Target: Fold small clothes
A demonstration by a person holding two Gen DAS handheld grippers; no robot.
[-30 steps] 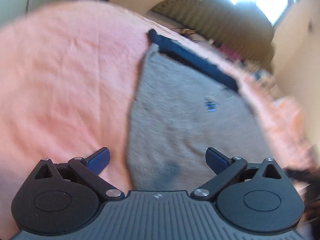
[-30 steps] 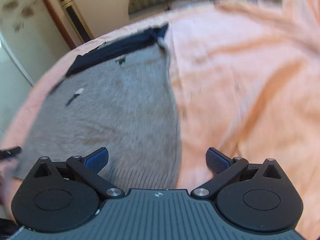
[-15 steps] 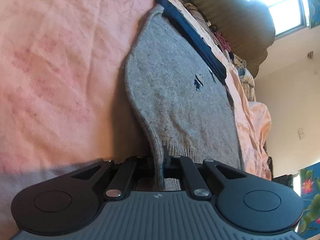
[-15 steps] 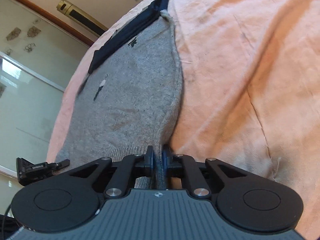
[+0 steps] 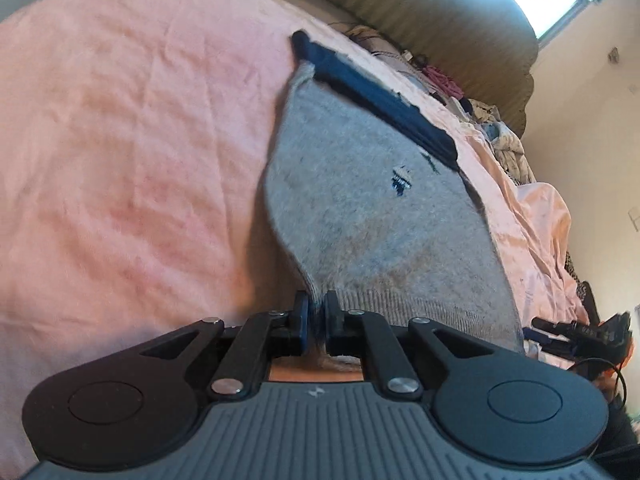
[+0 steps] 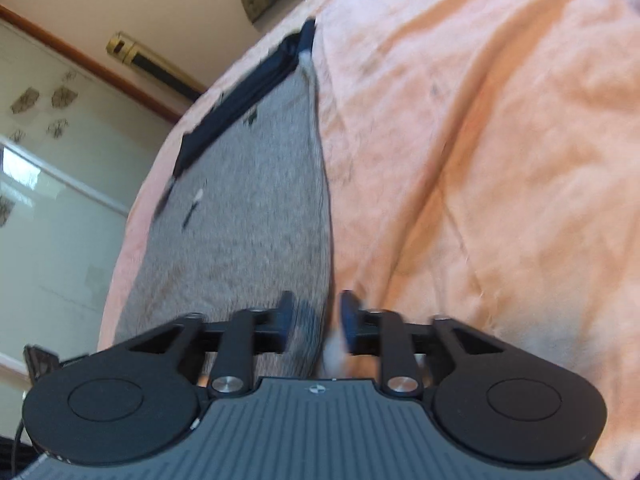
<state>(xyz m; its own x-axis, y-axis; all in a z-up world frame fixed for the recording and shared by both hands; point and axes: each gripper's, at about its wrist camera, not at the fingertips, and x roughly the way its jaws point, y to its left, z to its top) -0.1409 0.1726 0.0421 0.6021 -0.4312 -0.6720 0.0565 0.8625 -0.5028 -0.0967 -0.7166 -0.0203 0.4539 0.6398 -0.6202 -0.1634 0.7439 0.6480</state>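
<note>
A small grey knitted garment [image 5: 360,200] with a dark navy band [image 5: 376,96] along its far edge lies on a pink bed sheet [image 5: 120,160]. My left gripper [image 5: 314,316] is shut on the garment's near left corner and lifts it a little. In the right wrist view the same garment [image 6: 248,208] and its navy band [image 6: 240,104] show. My right gripper [image 6: 316,320] has its jaws part open around the garment's near right edge, with a gap on each side of the cloth.
The sheet [image 6: 500,160] is creased to the right. A padded headboard [image 5: 440,28] and a heap of clothes [image 5: 504,140] lie beyond the garment. A wall and a sliding glass door [image 6: 52,200] stand to the left of the bed.
Both grippers closed on the garment's near corners half a second ago. The left one stays shut and has lifted its corner; the right one's jaws have since opened part way.
</note>
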